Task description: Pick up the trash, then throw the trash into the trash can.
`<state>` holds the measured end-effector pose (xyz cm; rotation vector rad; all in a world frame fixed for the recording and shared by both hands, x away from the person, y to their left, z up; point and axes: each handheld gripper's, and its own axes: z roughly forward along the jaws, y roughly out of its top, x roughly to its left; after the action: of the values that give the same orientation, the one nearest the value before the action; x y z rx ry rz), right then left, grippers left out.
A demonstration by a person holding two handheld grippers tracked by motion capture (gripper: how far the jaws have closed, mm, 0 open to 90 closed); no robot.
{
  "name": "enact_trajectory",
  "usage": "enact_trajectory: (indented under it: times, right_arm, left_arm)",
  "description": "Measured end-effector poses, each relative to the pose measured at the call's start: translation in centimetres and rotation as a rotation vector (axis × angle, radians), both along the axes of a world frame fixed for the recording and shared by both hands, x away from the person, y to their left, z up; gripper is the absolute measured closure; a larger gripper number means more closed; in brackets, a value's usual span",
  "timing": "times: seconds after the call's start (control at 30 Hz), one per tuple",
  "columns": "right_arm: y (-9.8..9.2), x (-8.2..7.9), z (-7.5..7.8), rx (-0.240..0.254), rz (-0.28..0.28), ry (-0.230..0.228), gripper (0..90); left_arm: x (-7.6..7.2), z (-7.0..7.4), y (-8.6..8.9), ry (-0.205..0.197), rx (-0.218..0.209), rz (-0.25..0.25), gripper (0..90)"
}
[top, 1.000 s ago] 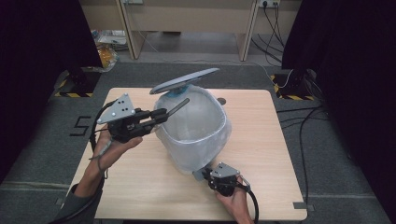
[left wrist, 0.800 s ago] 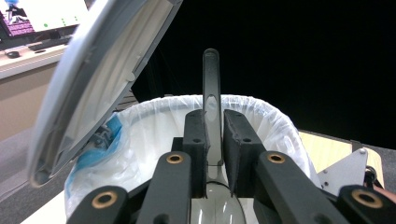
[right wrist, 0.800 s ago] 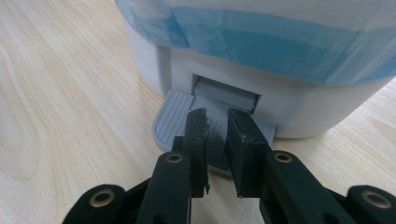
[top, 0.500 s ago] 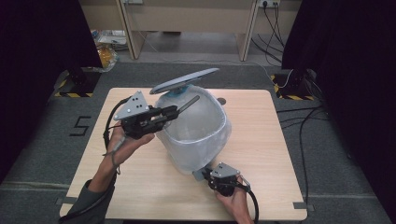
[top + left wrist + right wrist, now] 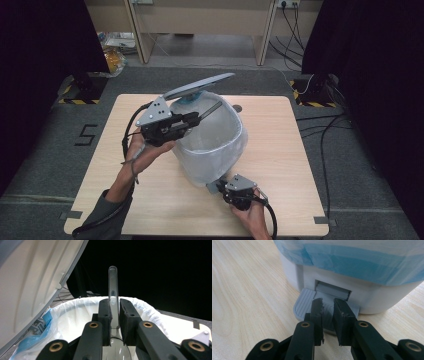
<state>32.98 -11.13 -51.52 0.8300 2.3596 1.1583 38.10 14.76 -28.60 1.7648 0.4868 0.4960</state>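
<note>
A white pedal bin lined with a pale bag stands on the wooden table, its grey lid raised. My left gripper hovers at the bin's left rim, shut on a clear plastic spoon whose handle reaches over the opening. The left gripper view has the spoon upright between the jaws of the left gripper, under the lid's pale underside. My right gripper lies at the bin's foot, jaws shut. Its tips rest on the grey ribbed pedal.
The bag's edge folds over the rim, and blue film wraps the bin's outside. Bare wood lies left and right of the bin. Cables run across the floor to the right of the table.
My left gripper has carried the spoon to the right, from beside the bin to over its left rim. The right gripper and the raised lid have stayed put.
</note>
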Motion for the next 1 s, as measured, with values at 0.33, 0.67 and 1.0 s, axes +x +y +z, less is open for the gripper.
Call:
enact_trajectory:
  times: [0.33,0.67,1.0]
  right_arm:
    - [0.0,0.0,0.0,0.000,0.000,0.000,78.1]
    - [0.0,0.0,0.0,0.002,0.000,0.000,78.1]
    - [0.0,0.0,0.0,0.002,-0.001,0.000,78.1]
  left_arm:
    - [0.5,-0.4,-0.4,-0.002,0.013,0.020,79.9]
    - [0.5,-1.0,-0.7,0.022,-0.005,0.004,72.7]
    - [-0.6,-0.7,-0.1,0.035,-0.013,-0.025,64.5]
